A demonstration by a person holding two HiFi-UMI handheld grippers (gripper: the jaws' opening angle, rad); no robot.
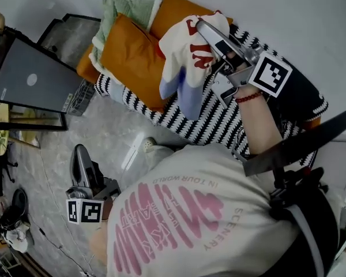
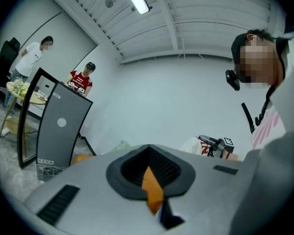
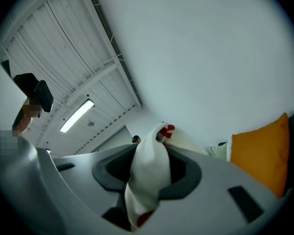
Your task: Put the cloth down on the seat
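Down at the lower left, the left gripper [image 1: 79, 153] hangs low over the pale marbled floor [image 1: 112, 133]. Its fingers [image 1: 79, 165] are pressed together with nothing between them, well apart from the action. Moving right, a big orange cushion [image 1: 132, 56] leans at the back of the sofa seat with its black-and-white zigzag knitted cover [image 1: 219, 123]. Just beside that cushion, the white cloth with red lettering and a blue patch [image 1: 181, 56] dangles in the air above the seat, not lying on it. Up top, the right gripper [image 1: 203, 26] has its fingers clamped tight on a bunched fold of the cloth, with the rest drooping below.
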